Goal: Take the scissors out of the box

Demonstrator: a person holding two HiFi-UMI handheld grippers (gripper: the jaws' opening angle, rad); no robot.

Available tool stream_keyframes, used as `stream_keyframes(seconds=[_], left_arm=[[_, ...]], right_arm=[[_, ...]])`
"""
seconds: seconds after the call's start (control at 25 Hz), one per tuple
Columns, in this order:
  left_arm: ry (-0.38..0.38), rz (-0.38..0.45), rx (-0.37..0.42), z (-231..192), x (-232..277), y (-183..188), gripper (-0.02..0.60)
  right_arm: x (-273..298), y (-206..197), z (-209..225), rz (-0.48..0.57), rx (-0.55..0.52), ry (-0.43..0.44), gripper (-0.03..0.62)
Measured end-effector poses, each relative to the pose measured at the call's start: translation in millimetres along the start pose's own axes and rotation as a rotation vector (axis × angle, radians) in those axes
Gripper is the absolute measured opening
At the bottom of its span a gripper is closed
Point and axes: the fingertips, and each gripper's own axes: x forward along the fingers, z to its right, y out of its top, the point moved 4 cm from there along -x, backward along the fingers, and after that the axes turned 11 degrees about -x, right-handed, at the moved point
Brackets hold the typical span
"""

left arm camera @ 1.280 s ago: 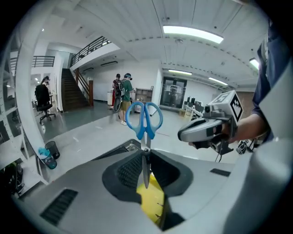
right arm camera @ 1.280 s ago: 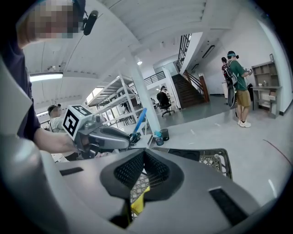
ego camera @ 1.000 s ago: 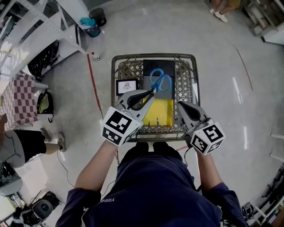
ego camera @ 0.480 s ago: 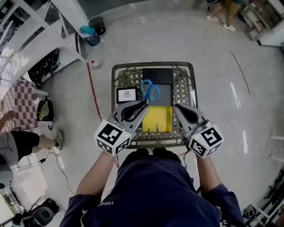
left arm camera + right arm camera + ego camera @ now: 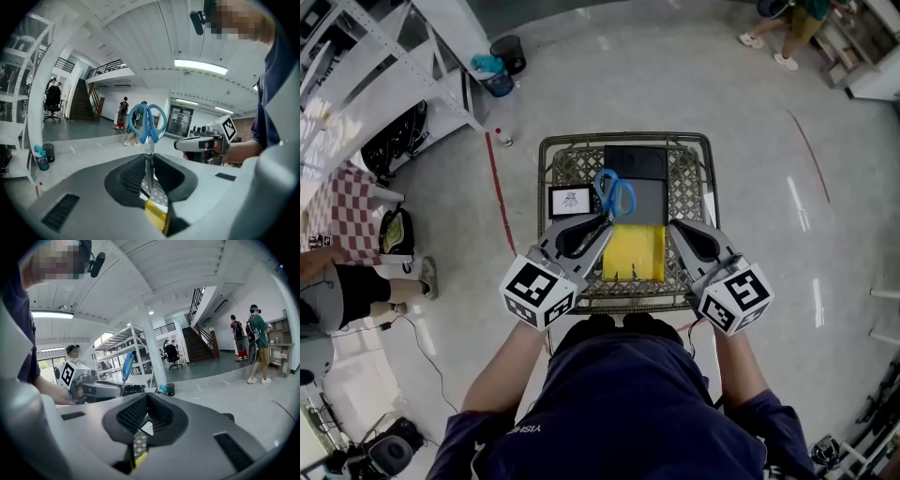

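Note:
In the head view the scissors (image 5: 614,193), blue-handled, hang over the wire basket (image 5: 623,138), above the left edge of the dark box (image 5: 635,164). My left gripper (image 5: 607,218) is shut on their blades, handles pointing away from me. The left gripper view shows the blades (image 5: 149,174) pinched between the jaws of that gripper (image 5: 149,158) and the handles (image 5: 147,123) standing up. My right gripper (image 5: 674,226) hovers over the basket's right side, shut, with nothing in it (image 5: 146,397). From the right gripper view the blue handle (image 5: 127,365) shows edge-on.
A yellow flat pack (image 5: 635,253) lies in the basket's near half, a small white card (image 5: 569,201) at its left. White shelving (image 5: 384,56) and a red floor line (image 5: 497,178) are to the left. A seated person (image 5: 347,286) is at far left, another stands at top right (image 5: 792,23).
Over the last second the left gripper has carried the scissors left, from over the box's middle to its left edge. The right gripper has barely moved.

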Motion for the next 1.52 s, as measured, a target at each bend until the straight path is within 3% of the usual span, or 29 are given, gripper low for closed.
stream_keyframes(seconds=[1.52], left_arm=[[-0.006, -0.005, -0.014, -1.0, 3.5, 2.0, 0.074]], right_arm=[[10.3, -1.9, -3.4, -0.016, -0.007, 0.028, 0.018]])
